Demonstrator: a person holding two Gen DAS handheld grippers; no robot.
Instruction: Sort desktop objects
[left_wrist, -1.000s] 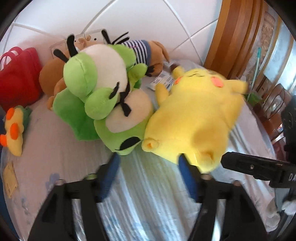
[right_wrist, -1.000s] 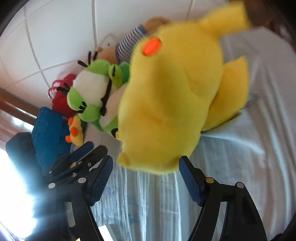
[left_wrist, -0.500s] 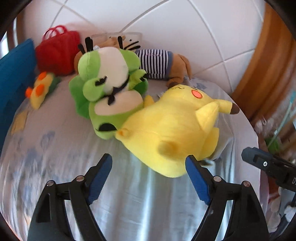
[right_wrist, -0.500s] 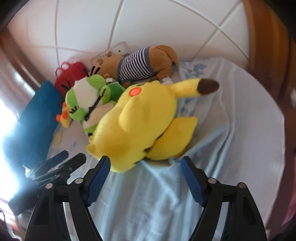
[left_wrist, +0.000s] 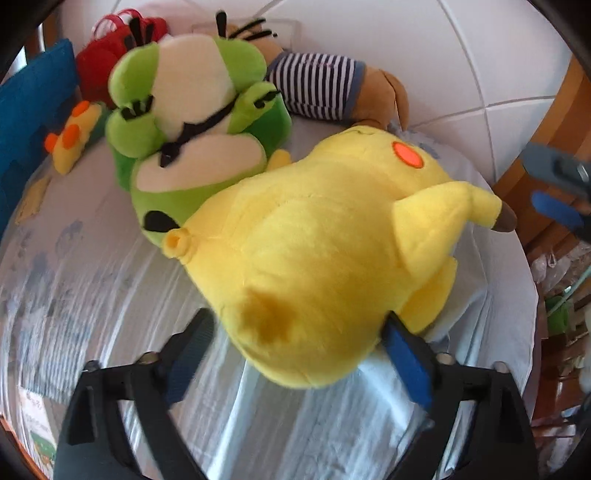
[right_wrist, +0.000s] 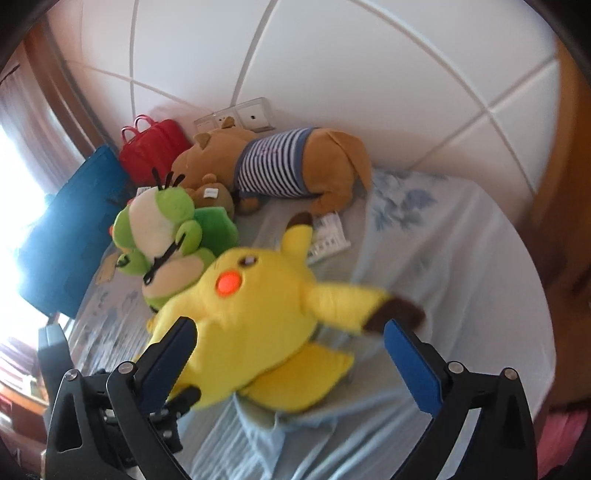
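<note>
A big yellow plush (left_wrist: 325, 258) lies on its side on the pale blue sheet (left_wrist: 92, 280), head toward the wall. Its rump sits between the fingers of my left gripper (left_wrist: 299, 358), which is open and does not squeeze it. In the right wrist view the same yellow plush (right_wrist: 251, 317) fills the gap of my right gripper (right_wrist: 291, 362), also open, near its head and dark-tipped ear. A green plush (left_wrist: 192, 122) leans against the yellow one's far left side. My right gripper's blue pad (left_wrist: 557, 210) shows at the right edge of the left wrist view.
A brown plush in a striped shirt (right_wrist: 280, 166) lies along the white tiled wall. A red bag (right_wrist: 155, 147) and a blue cushion (right_wrist: 74, 229) stand at the back left. A small yellow-and-orange plush (left_wrist: 70, 140) lies left; paper tags (right_wrist: 328, 236) lie behind the yellow head.
Both grippers have closed in on the yellow plush, which now reaches in between each pair of fingers. The right wrist view has swung round to the plush's head.
</note>
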